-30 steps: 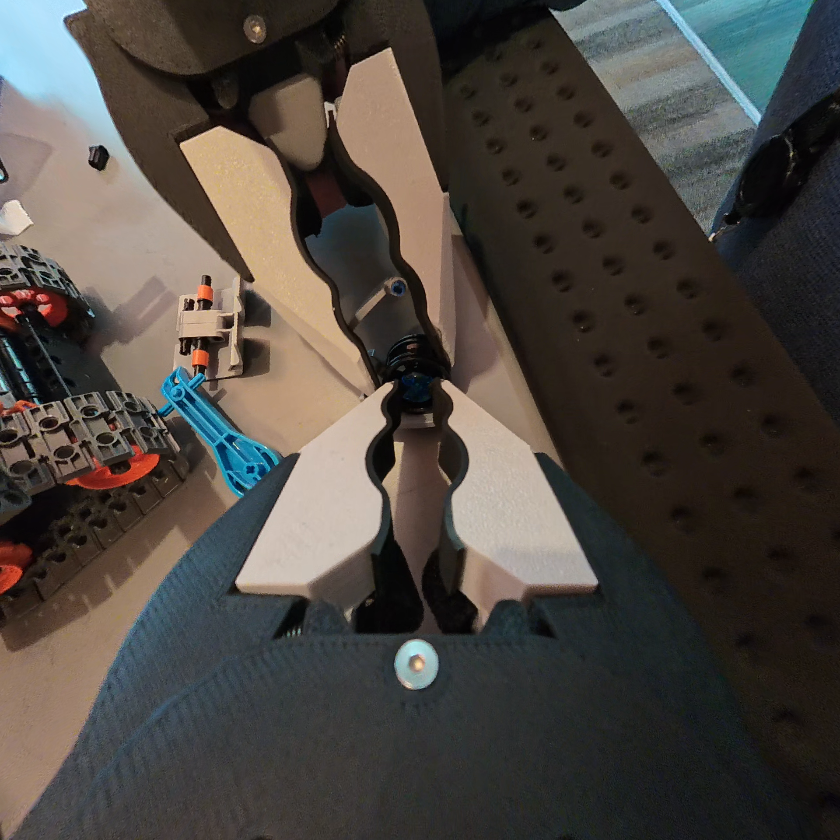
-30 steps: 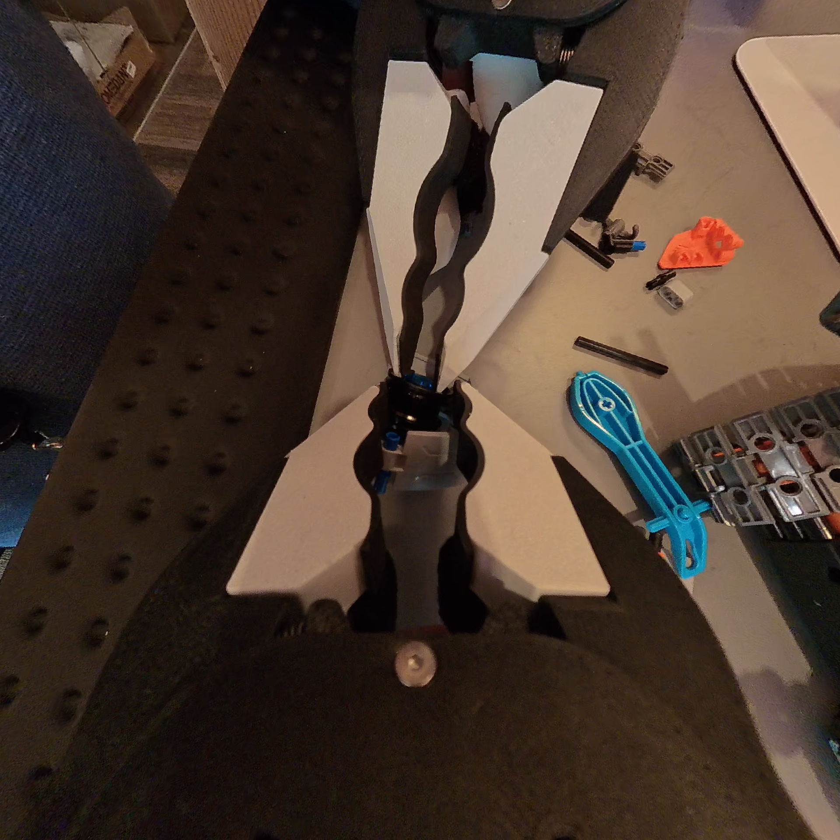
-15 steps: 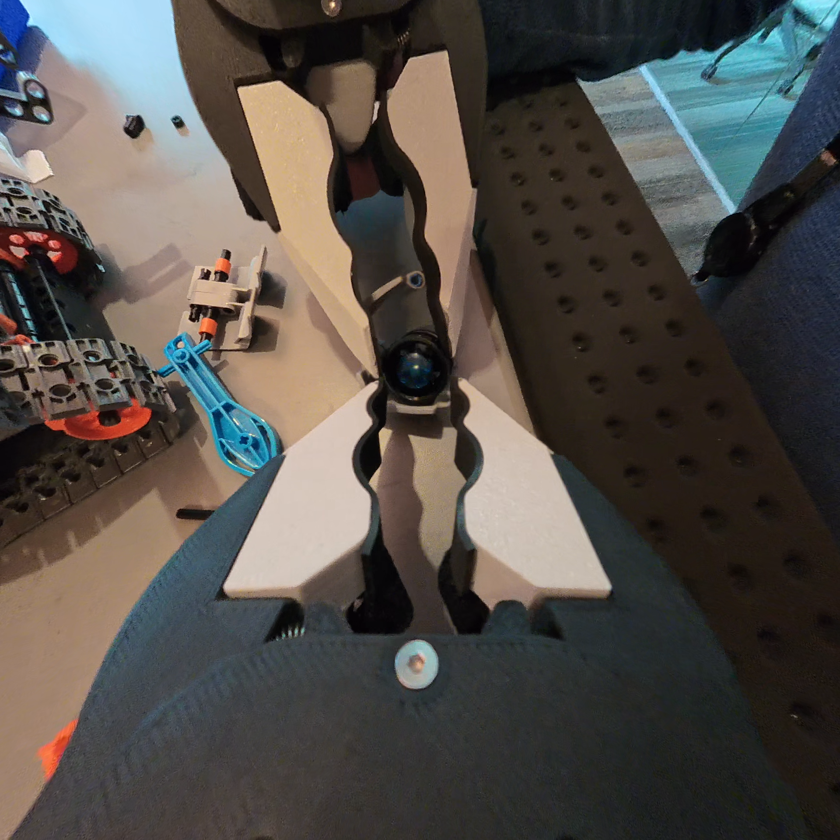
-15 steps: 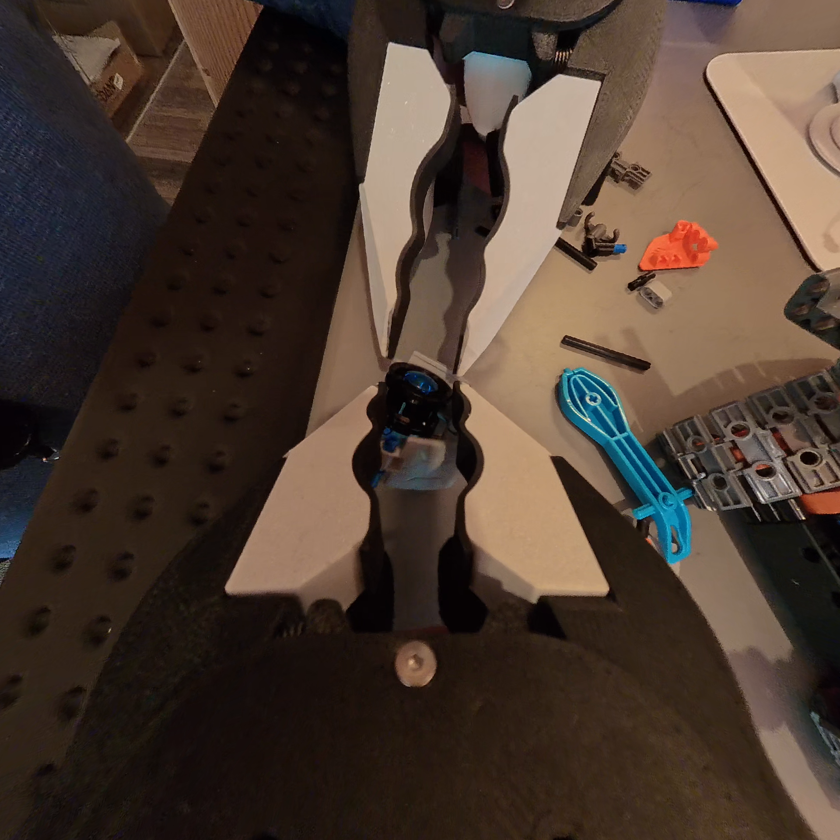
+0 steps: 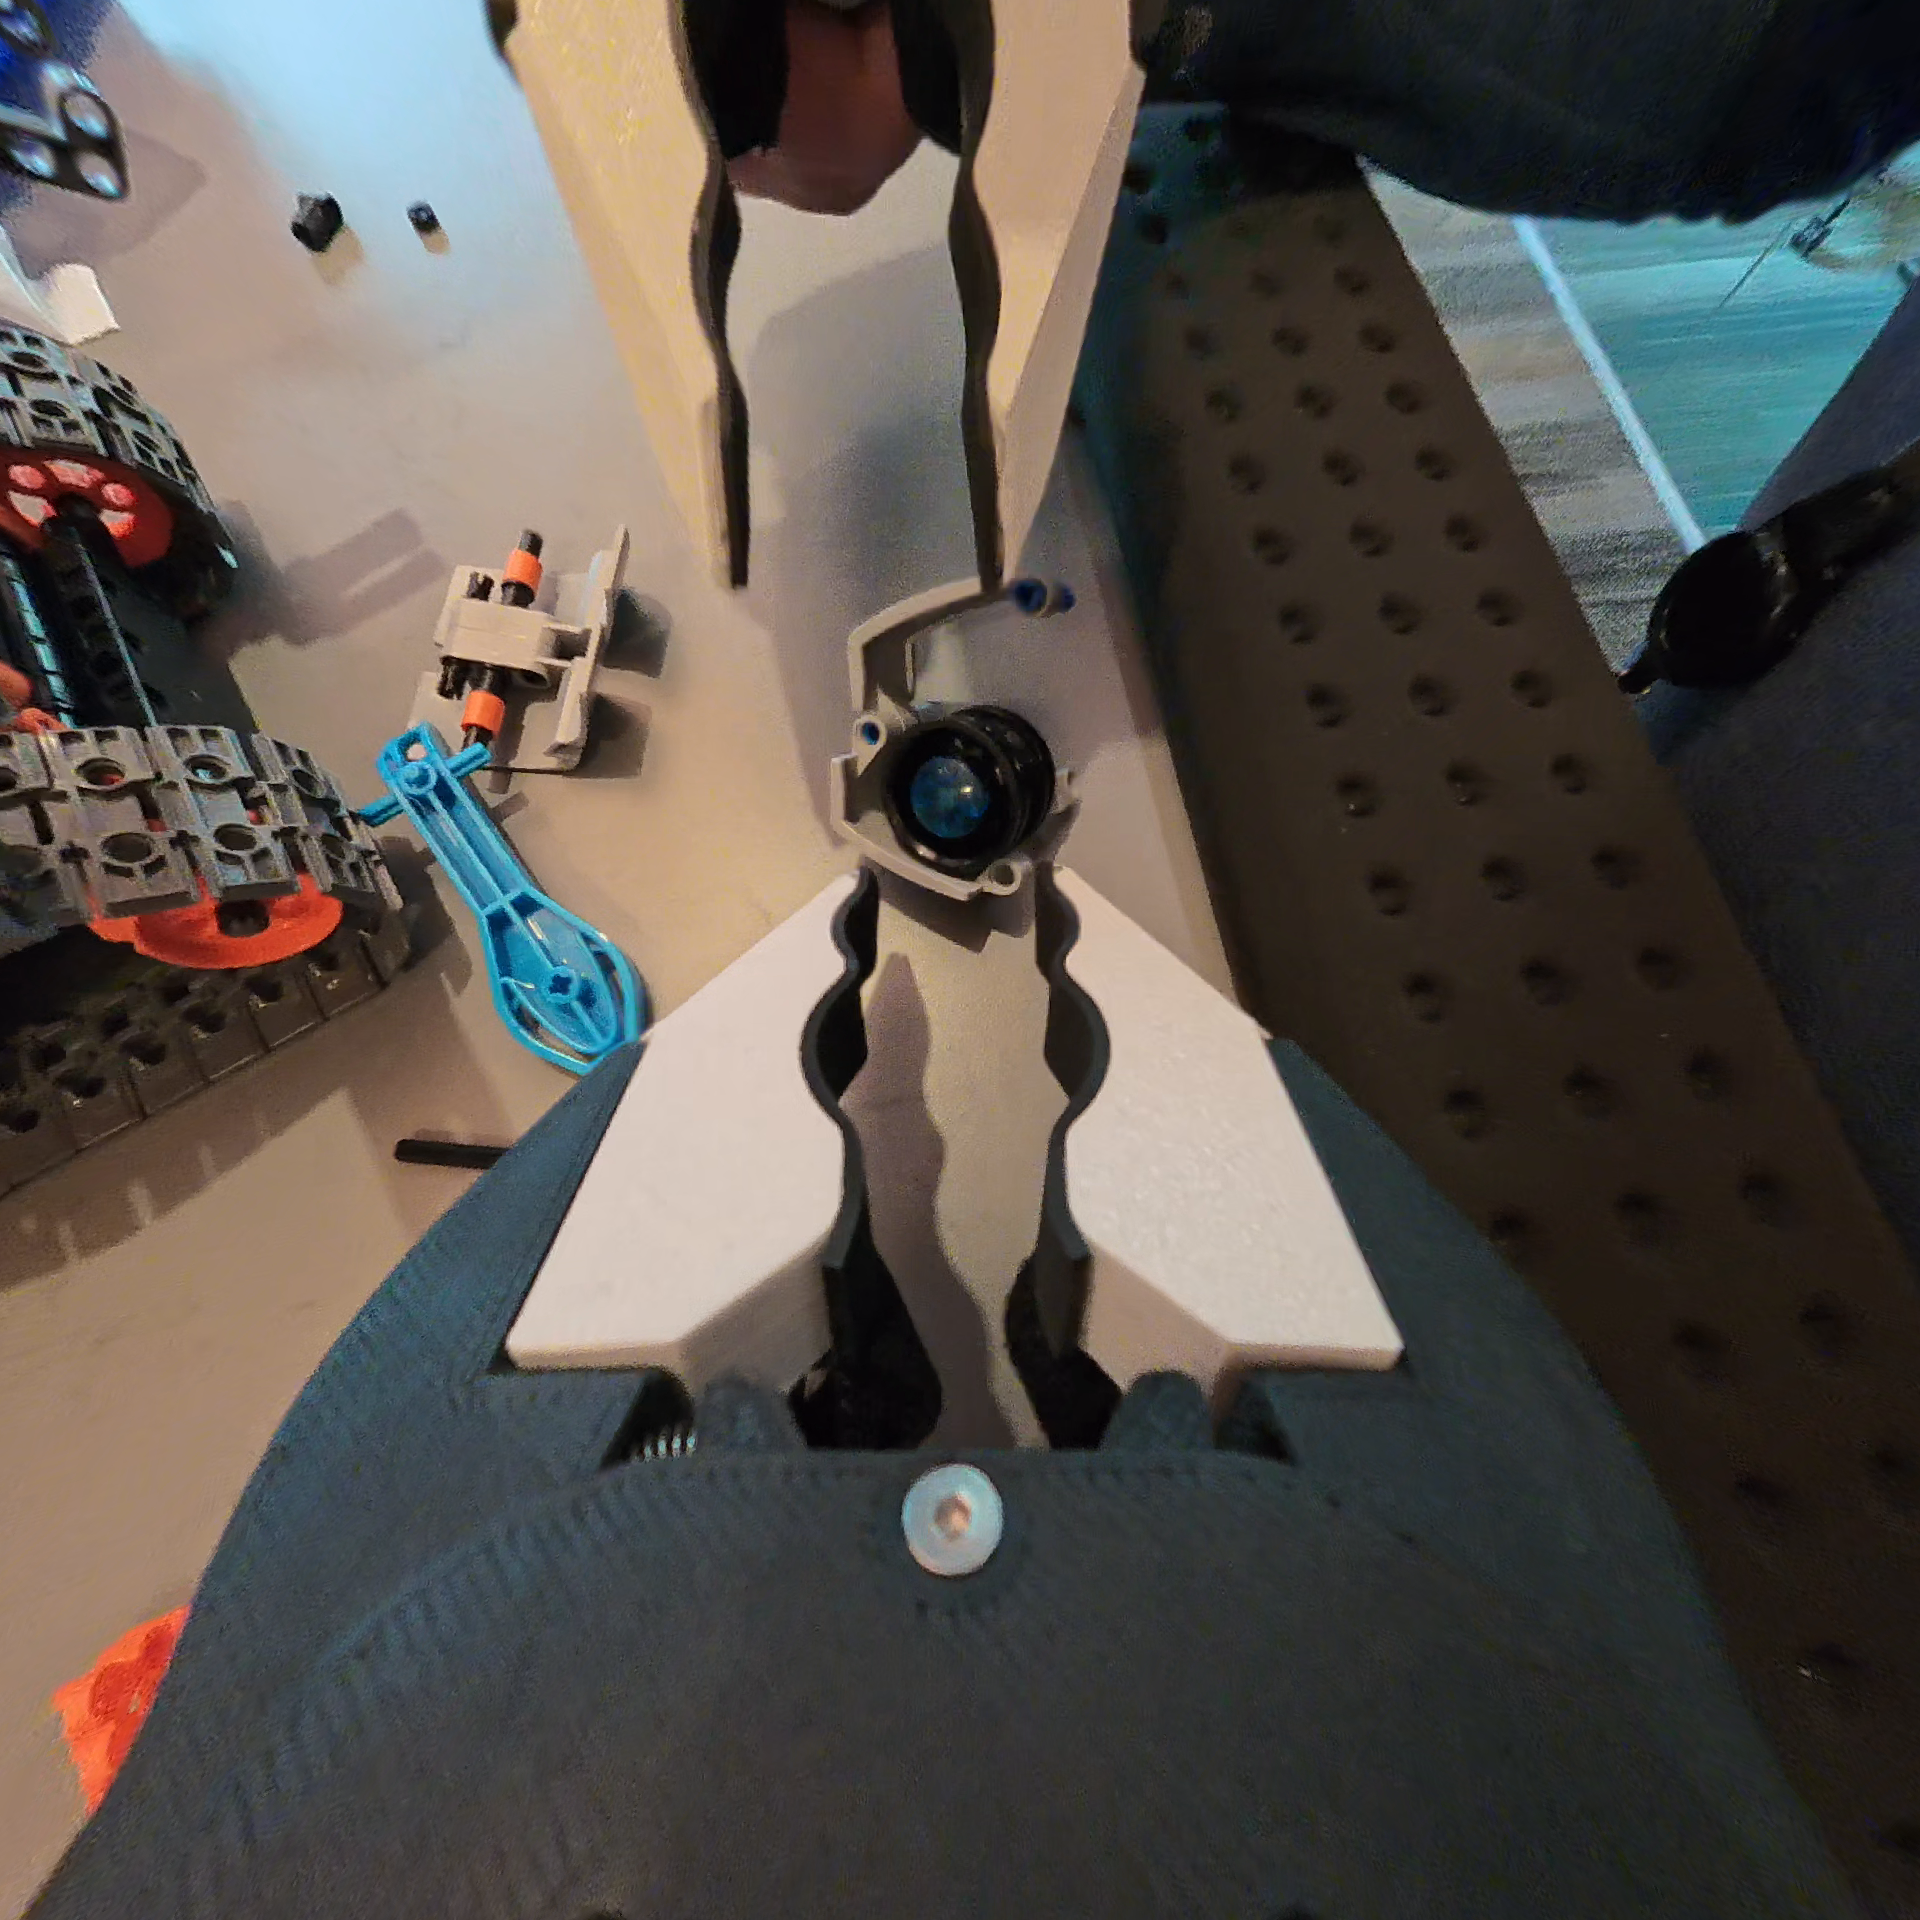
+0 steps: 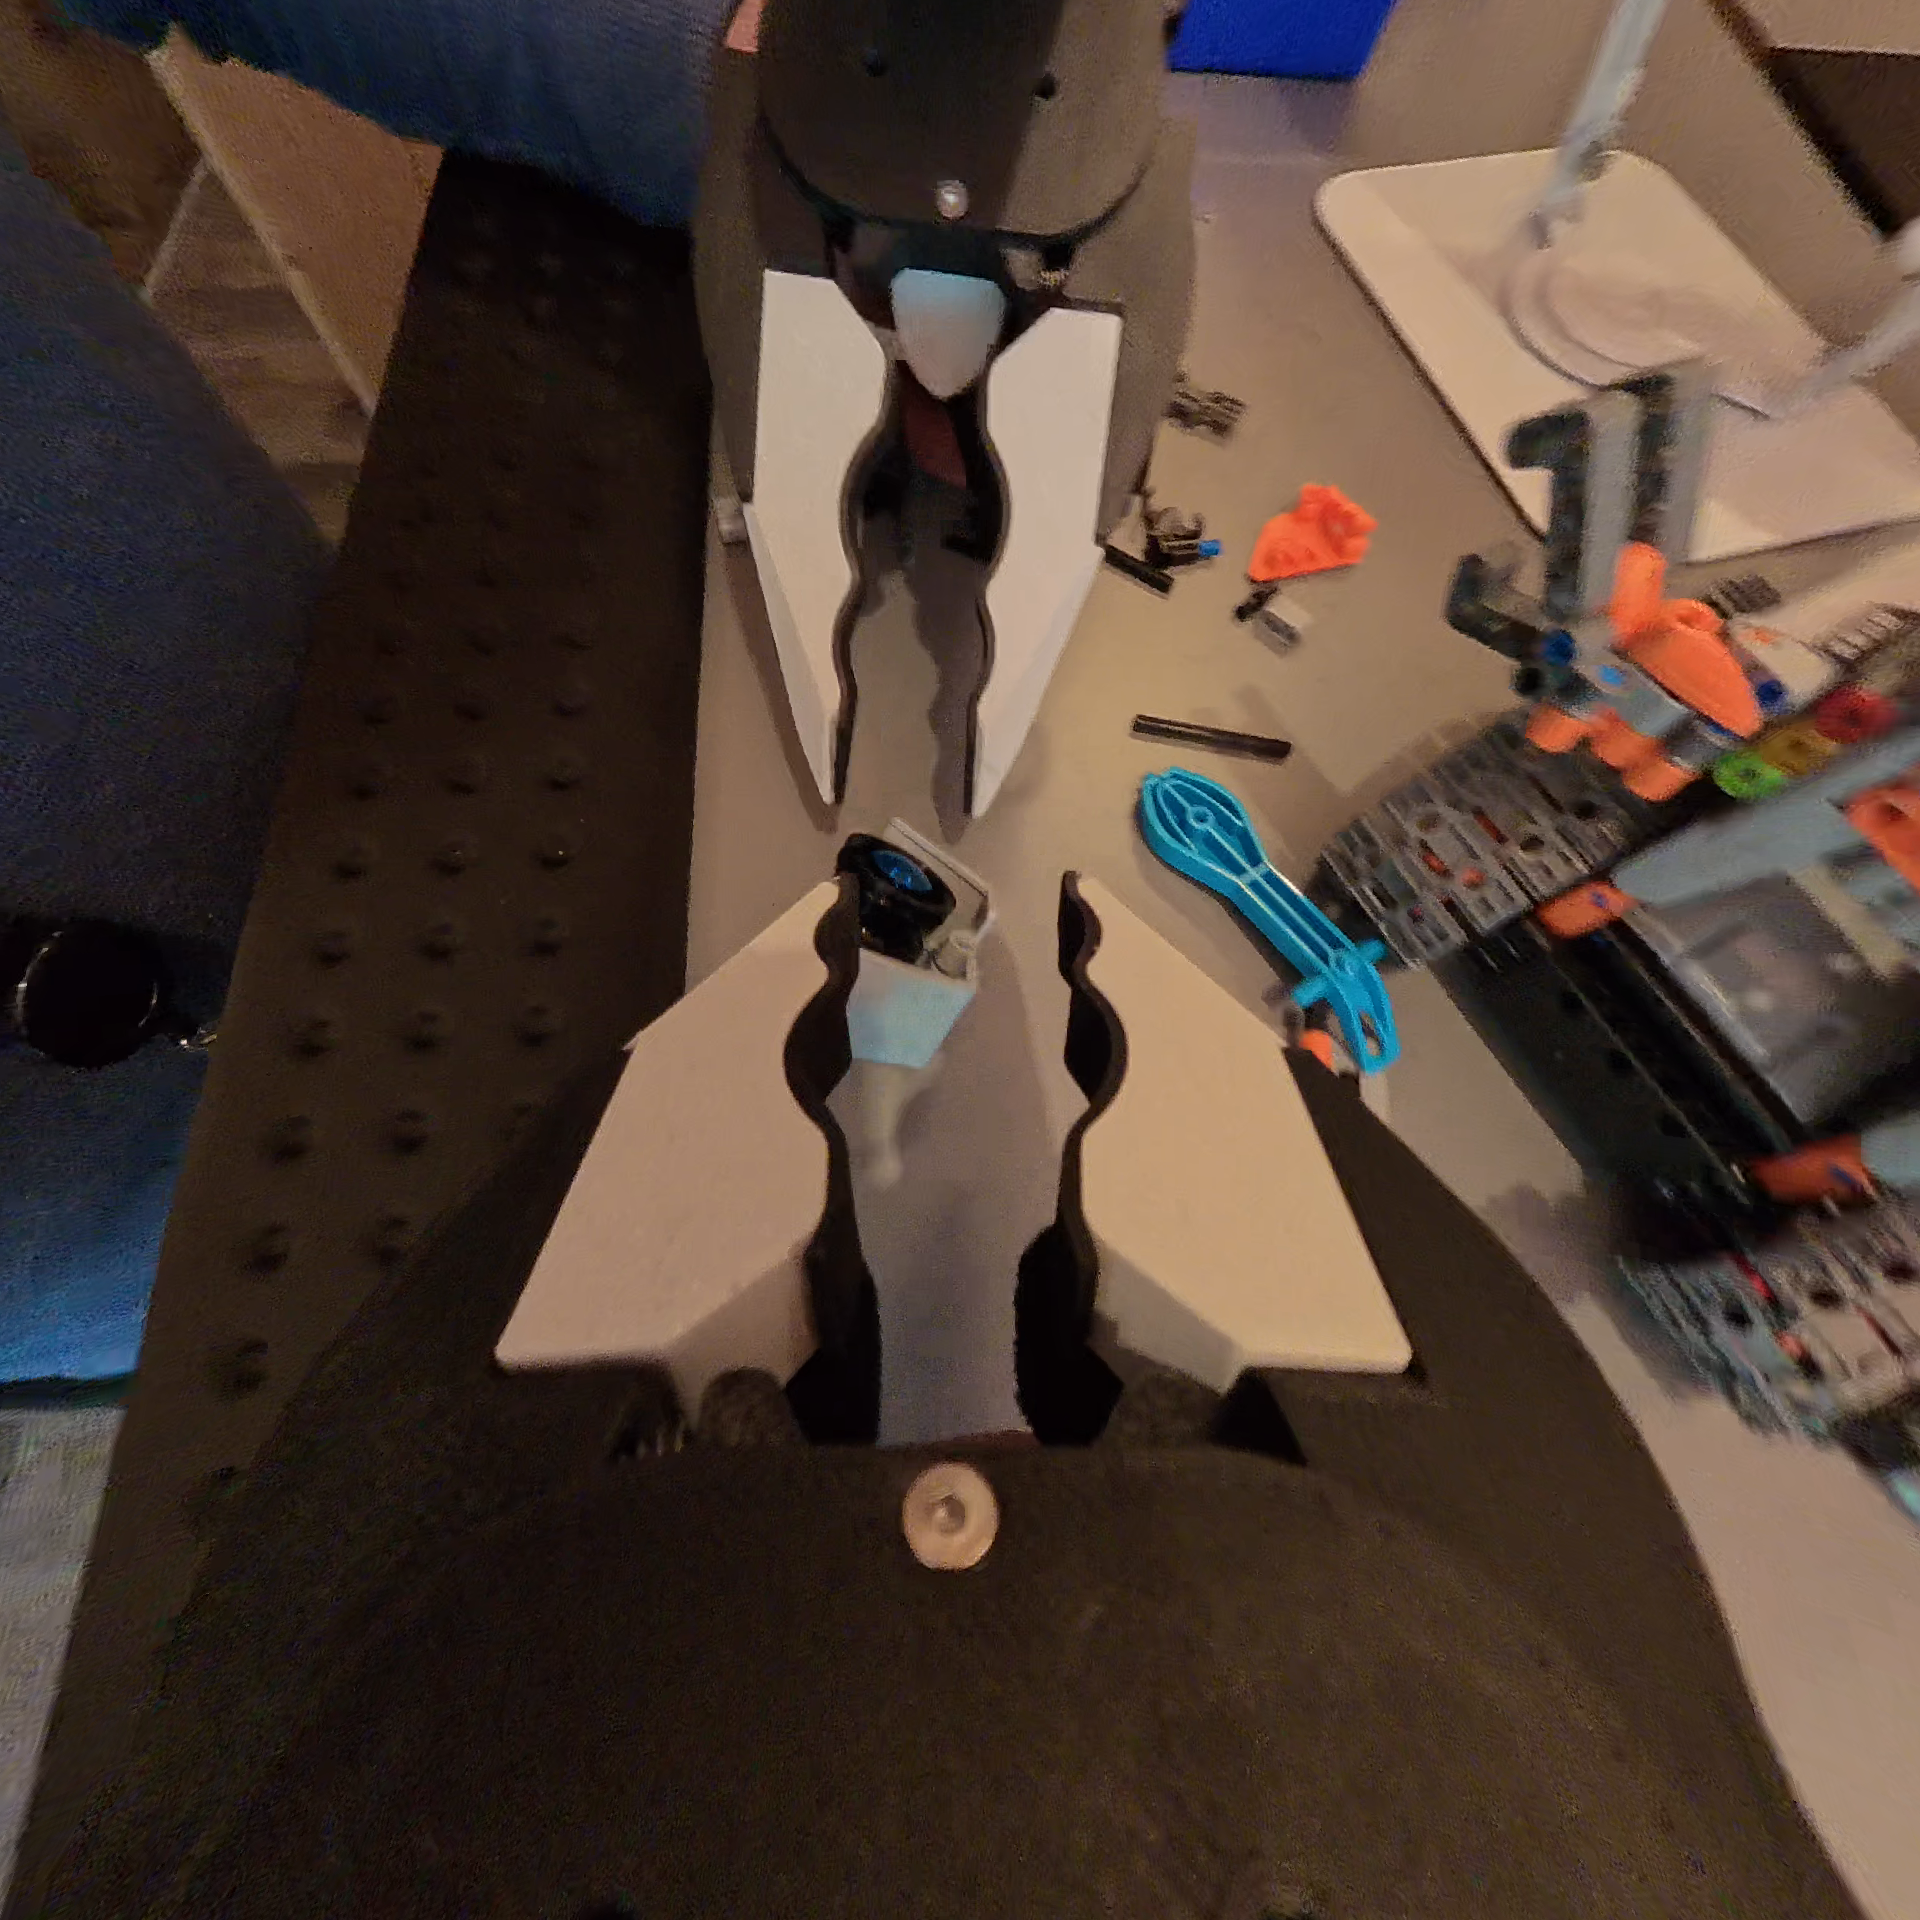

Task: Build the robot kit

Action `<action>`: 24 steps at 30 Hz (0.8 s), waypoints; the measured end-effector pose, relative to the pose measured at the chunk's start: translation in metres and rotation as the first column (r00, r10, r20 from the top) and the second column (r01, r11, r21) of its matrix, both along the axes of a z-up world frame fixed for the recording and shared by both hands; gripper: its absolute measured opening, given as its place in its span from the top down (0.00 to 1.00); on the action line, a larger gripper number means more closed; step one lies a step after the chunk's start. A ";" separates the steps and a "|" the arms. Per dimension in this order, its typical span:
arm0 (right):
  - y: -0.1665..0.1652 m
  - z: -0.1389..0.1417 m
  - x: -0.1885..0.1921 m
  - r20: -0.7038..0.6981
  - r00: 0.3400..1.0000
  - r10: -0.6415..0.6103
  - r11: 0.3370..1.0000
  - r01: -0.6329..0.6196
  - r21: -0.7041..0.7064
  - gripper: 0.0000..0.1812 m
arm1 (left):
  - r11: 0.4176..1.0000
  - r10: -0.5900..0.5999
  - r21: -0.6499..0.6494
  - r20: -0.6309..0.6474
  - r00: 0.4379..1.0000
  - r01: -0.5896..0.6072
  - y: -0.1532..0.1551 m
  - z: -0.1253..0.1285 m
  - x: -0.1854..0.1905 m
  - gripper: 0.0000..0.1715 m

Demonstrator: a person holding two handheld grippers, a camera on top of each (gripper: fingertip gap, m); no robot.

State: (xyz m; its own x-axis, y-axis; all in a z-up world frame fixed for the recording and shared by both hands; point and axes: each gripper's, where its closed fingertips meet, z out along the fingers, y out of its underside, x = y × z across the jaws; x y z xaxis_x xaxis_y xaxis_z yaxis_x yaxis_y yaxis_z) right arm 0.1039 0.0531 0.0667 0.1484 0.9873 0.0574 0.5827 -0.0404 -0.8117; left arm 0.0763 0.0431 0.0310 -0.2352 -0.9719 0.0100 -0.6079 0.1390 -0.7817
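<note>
A small grey piece with a black wheel and blue hub (image 5: 951,795) sits between the two grippers, over the grey table. My left gripper (image 5: 956,883) is open, its tips just short of the piece. My right gripper (image 6: 956,888) is open. The piece (image 6: 904,935) lies tilted inside its jaws against the left finger, with a clear gap to the other finger. In the left wrist view, the right gripper (image 5: 862,582) faces me, open, one tip touching the piece's thin grey arm. In the right wrist view, the left gripper (image 6: 899,810) stands open just beyond the piece.
A black studded strip (image 5: 1455,831) runs along the table edge beside both grippers. A blue lever tool (image 6: 1257,904), a black axle (image 6: 1210,738), an orange part (image 6: 1314,545), a grey part with orange bushes (image 5: 520,634), a tracked model (image 5: 125,831) and a white tray (image 6: 1455,291) lie around. There is about 5 cm between the tips of the two grippers. From the left gripper's tips to the black axle (image 6: 1210,738) is close to 9 cm.
Both grippers have opened and drawn apart. The wheel piece, pinched between the tips before, now sits loose and tilted against the right gripper's finger.
</note>
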 end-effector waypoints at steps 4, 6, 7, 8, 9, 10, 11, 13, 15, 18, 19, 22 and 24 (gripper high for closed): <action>-0.018 0.010 0.018 -0.013 0.999 -0.051 0.998 0.051 0.034 0.84 | 0.999 -0.029 0.014 0.044 0.999 0.029 -0.007 0.010 0.004 0.83; -0.027 0.010 0.015 -0.014 0.998 -0.062 0.997 0.062 0.046 0.84 | 0.998 -0.045 0.048 0.043 0.998 0.043 -0.012 0.010 0.010 0.81; -0.032 0.009 0.012 -0.005 0.998 -0.059 0.997 0.059 0.049 0.84 | 0.996 -0.050 0.079 0.028 0.998 0.048 -0.013 0.007 0.012 0.79; -0.033 0.004 0.012 0.018 0.997 -0.074 0.995 0.073 0.062 0.84 | 0.993 -0.046 0.110 0.012 0.999 0.044 -0.013 0.004 0.015 0.78; -0.032 0.000 0.012 0.040 0.995 -0.091 0.993 0.088 0.078 0.84 | 0.991 -0.032 0.129 -0.008 0.999 0.032 -0.011 -0.001 0.018 0.77; -0.032 -0.006 0.013 0.064 0.993 -0.103 0.992 0.098 0.080 0.83 | 0.990 -0.021 0.136 -0.023 1.000 0.024 -0.010 -0.005 0.019 0.81; -0.030 -0.013 0.014 0.091 0.988 -0.124 0.990 0.116 0.085 0.82 | 0.991 -0.017 0.135 -0.025 1.000 0.020 -0.009 -0.007 0.020 0.84; -0.027 -0.023 0.018 0.114 0.981 -0.157 0.985 0.147 0.088 0.80 | 0.997 -0.011 0.082 -0.019 1.000 0.012 -0.010 -0.006 0.022 0.85; -0.025 -0.027 0.020 0.114 0.976 -0.184 0.981 0.175 0.085 0.78 | 1.000 -0.009 -0.010 -0.017 1.000 0.009 -0.013 -0.005 0.023 0.85; -0.020 -0.028 0.028 0.119 0.961 -0.251 0.967 0.243 0.074 0.76 | 0.993 0.028 -0.113 -0.010 1.000 -0.029 -0.005 -0.004 0.023 0.86; -0.022 -0.027 0.030 0.108 0.958 -0.265 0.964 0.263 0.040 0.77 | 0.988 0.039 -0.148 -0.005 0.999 -0.039 -0.004 -0.003 0.023 0.85; -0.026 -0.026 0.026 0.074 0.958 -0.275 0.959 0.279 -0.049 0.80 | 0.967 0.074 -0.246 0.051 0.996 -0.059 0.001 0.011 0.025 0.86; -0.025 -0.020 0.020 0.023 0.959 -0.281 0.957 0.282 -0.067 0.79 | 0.946 0.102 -0.317 0.100 0.990 -0.065 0.004 0.023 0.025 0.86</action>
